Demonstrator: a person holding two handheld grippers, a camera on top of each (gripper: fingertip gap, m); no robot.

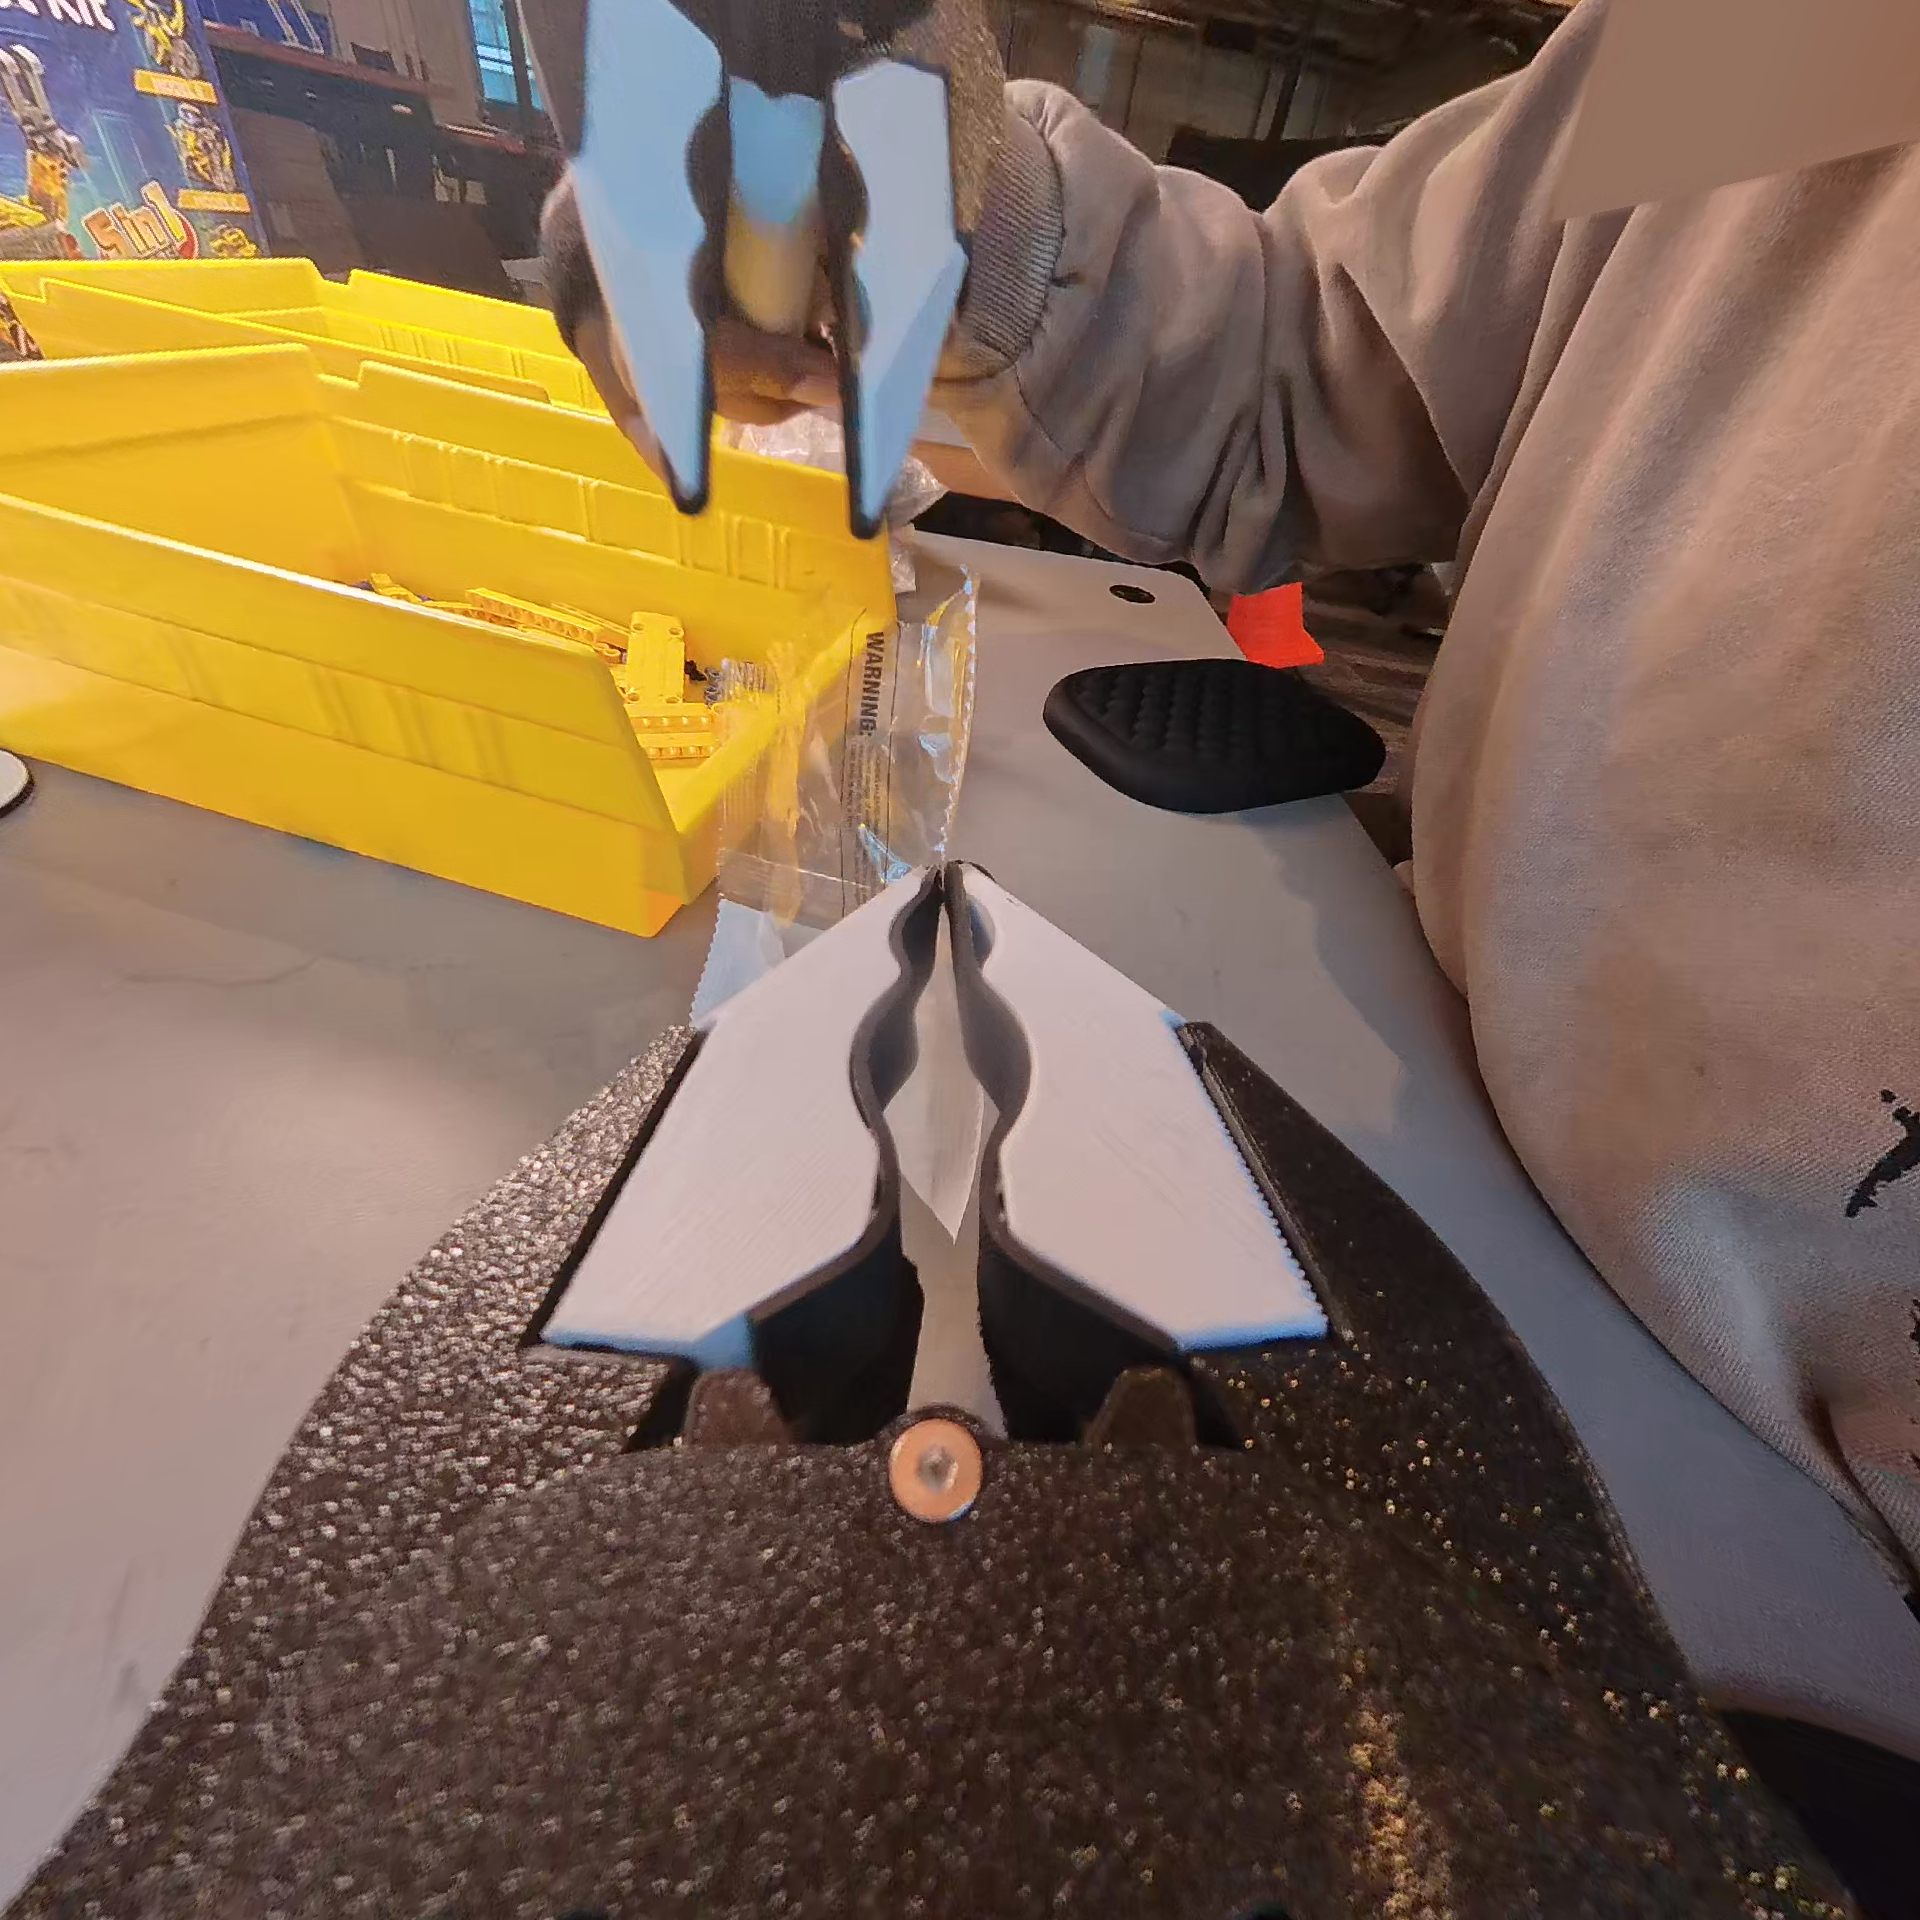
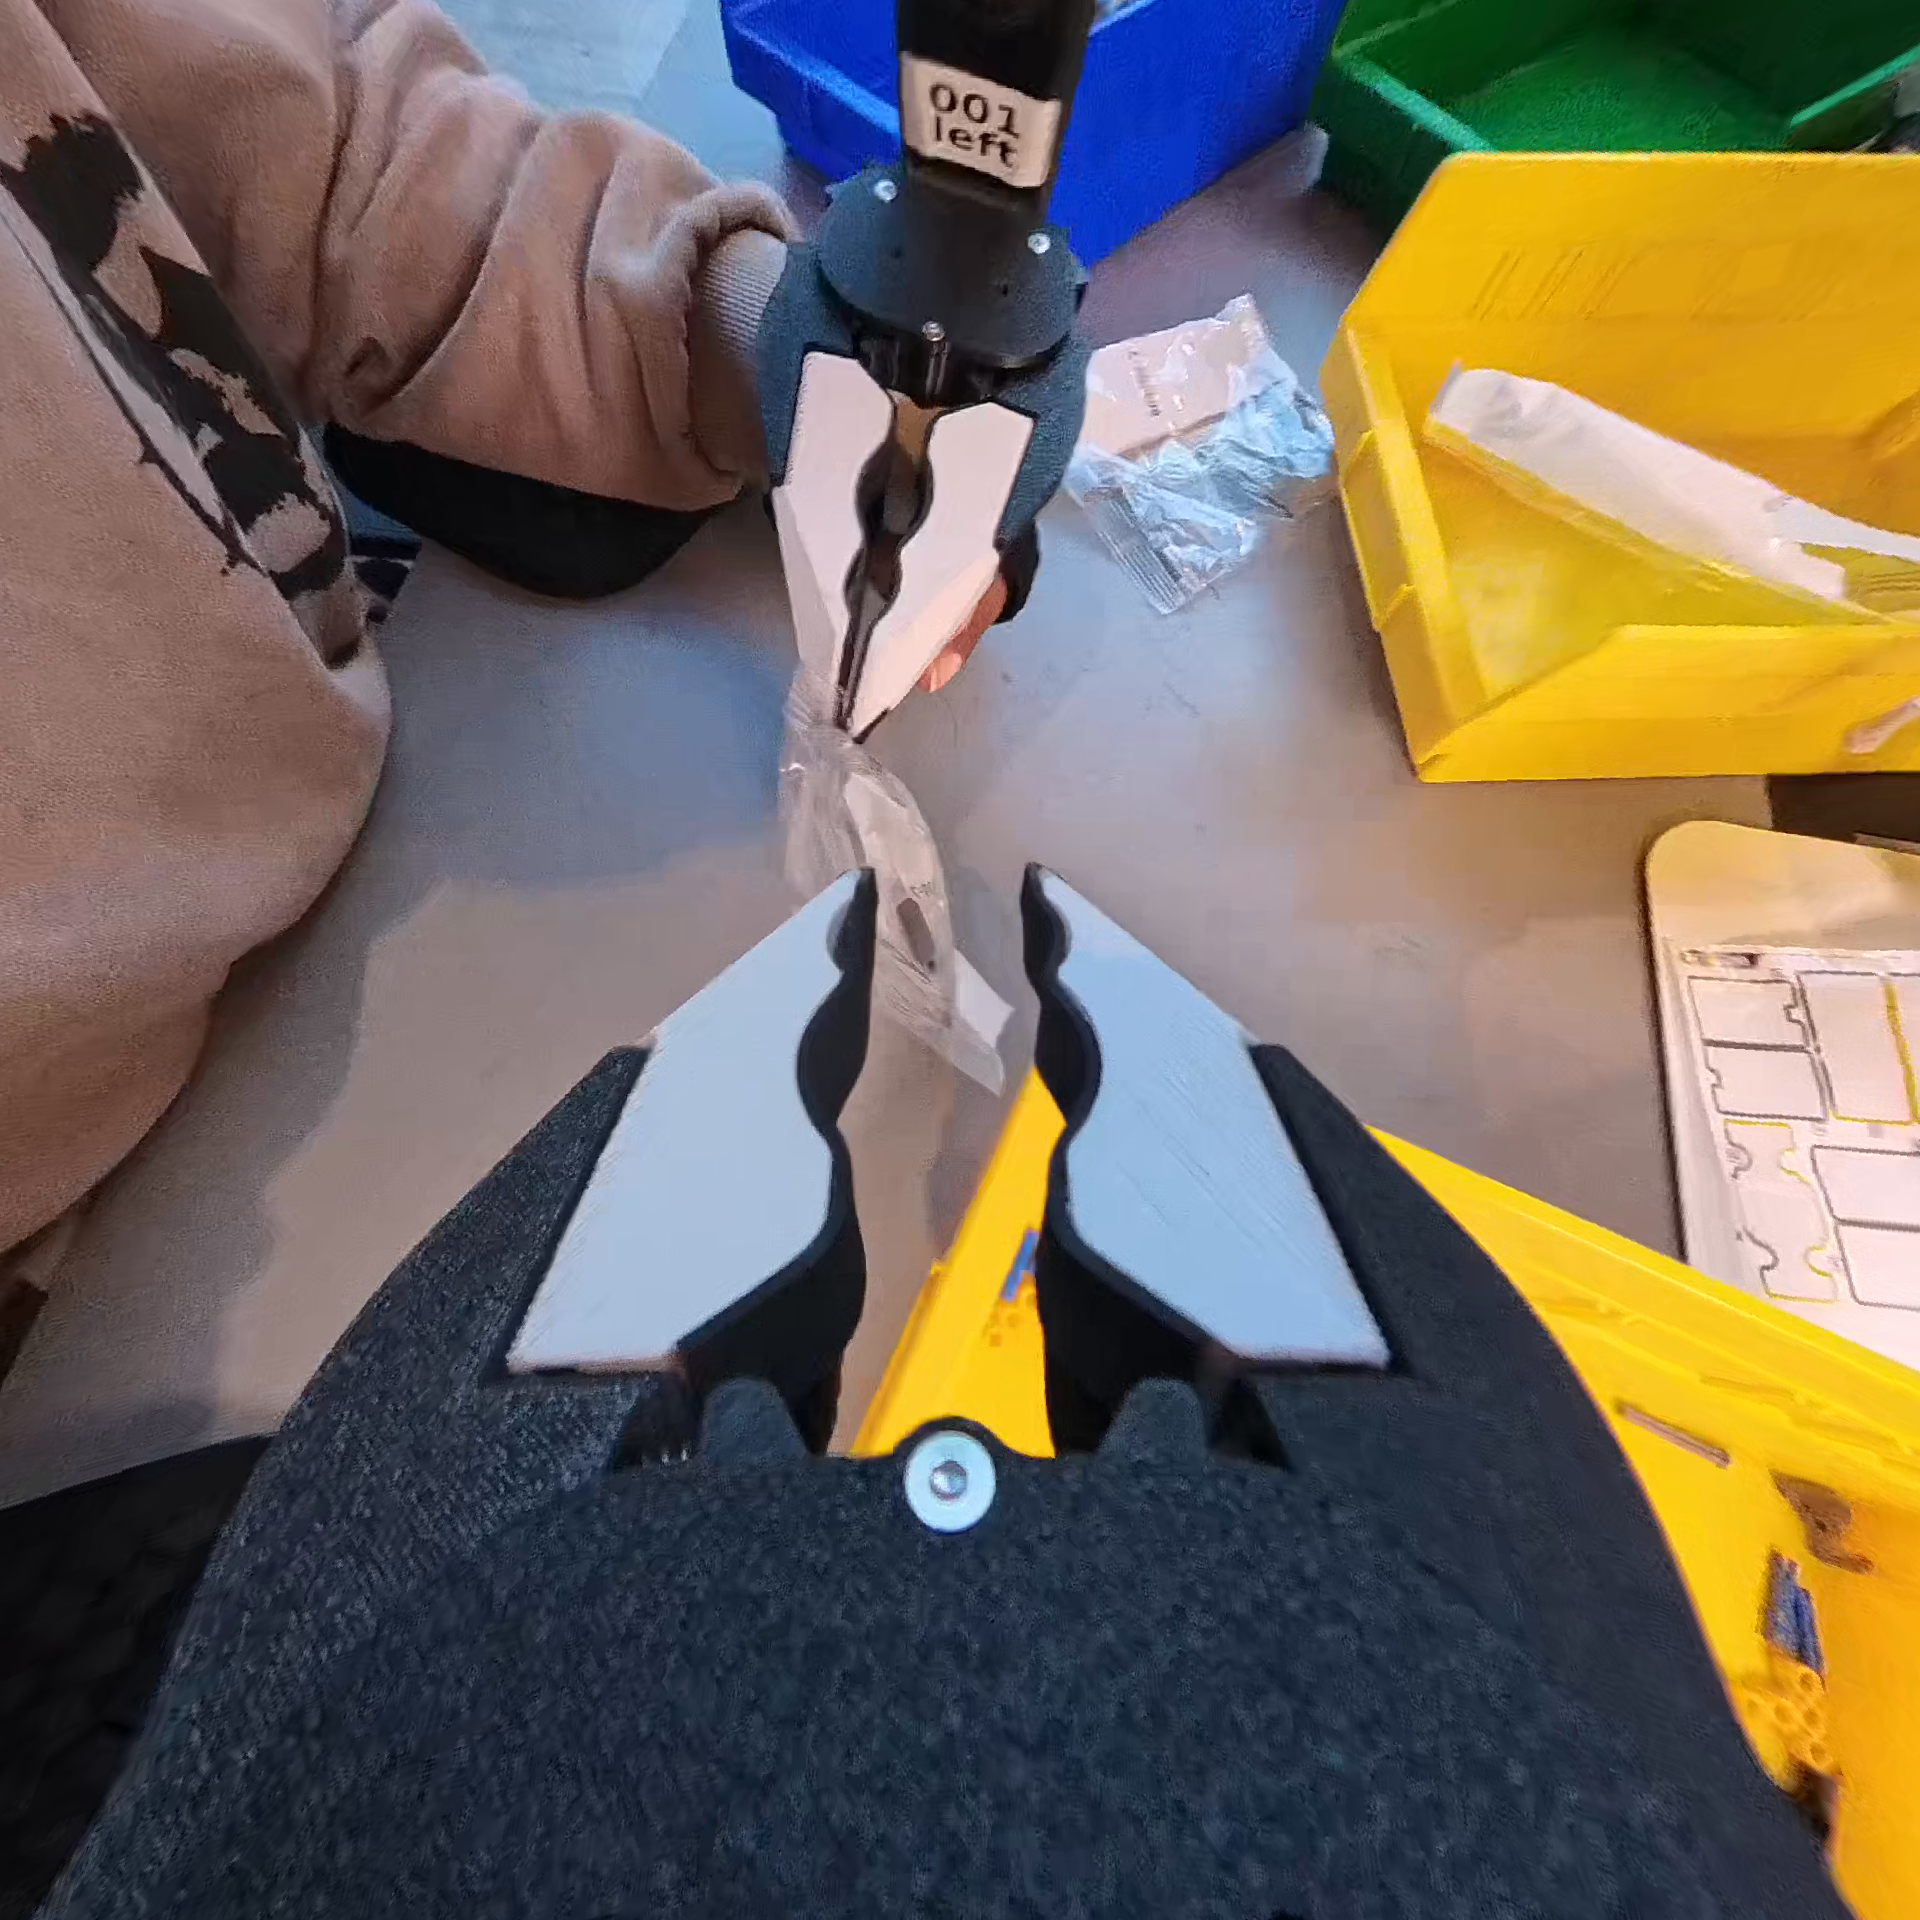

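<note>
— While my left gripper [image 1: 948, 883] is pinched tight, what sits in it?

— A clear bag [image 1: 873, 758]. My left fingertips [image 1: 925, 904] meet on its near serrated edge, and a flap of it runs back between the fingers. From there the bag stretches forward, away from me, off the grey table [image 1: 260, 1039], alongside the corner of the yellow bin [image 1: 364, 769].

— And your right gripper [image 2: 948, 883]?

— Narrowly parted, holding nothing. In its own view the far end of the bag [image 2: 894, 894] hangs between and just past its fingertips [image 2: 847, 904], nearer the left finger; I cannot tell whether it touches. In the left view the same gripper [image 1: 774, 509] points down, tips above the bag's far end.

— What lies about?

— Yellow bricks [image 1: 655, 675] in the bin beside the bag. A black pad [image 1: 1216, 732] on the table to the right. In the right view, a crumpled bag [image 2: 1195, 457] farther off, a second yellow bin [image 2: 1621, 499], then a blue bin [image 2: 1174, 104] and a green bin [image 2: 1558, 94].
</note>
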